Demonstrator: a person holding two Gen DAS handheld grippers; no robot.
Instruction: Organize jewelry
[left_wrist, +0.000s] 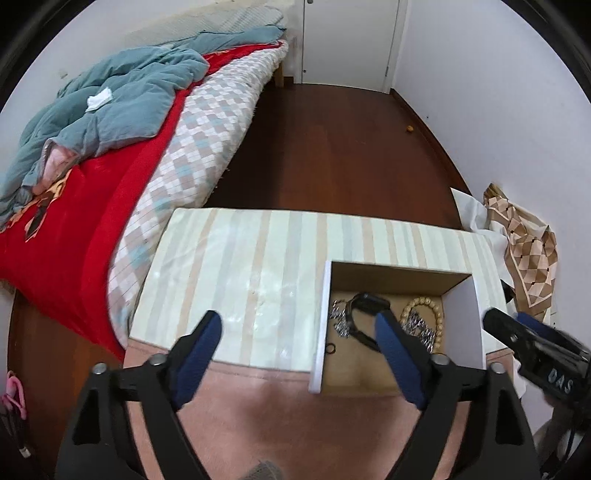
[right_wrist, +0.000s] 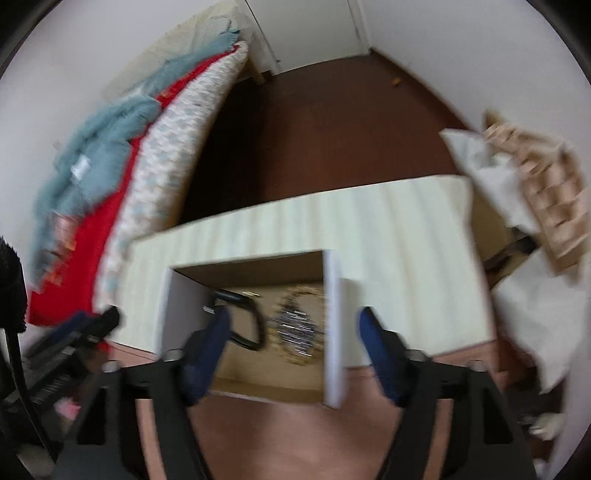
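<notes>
An open drawer (left_wrist: 320, 325) is pulled out of a striped cabinet (left_wrist: 240, 266). Inside lie a black watch (left_wrist: 364, 314), a beaded bracelet (left_wrist: 424, 308), a silver chain (left_wrist: 340, 319) and a small black ring (left_wrist: 330, 348). My left gripper (left_wrist: 299, 332) is open and empty, straddling the drawer's left wall. My right gripper (right_wrist: 293, 328) is open and empty over the drawer (right_wrist: 334, 332); it also shows at the right edge of the left wrist view (left_wrist: 532, 339). The right wrist view is blurred; the watch (right_wrist: 245, 321) and bracelet (right_wrist: 295, 328) show between the fingers.
A bed (left_wrist: 110, 177) with red and teal bedding stands to the left. Dark wood floor (left_wrist: 332, 147) lies beyond the cabinet. A patterned cloth (left_wrist: 524, 251) and white fabric sit at the right by the wall. A white door (left_wrist: 347, 40) is at the far end.
</notes>
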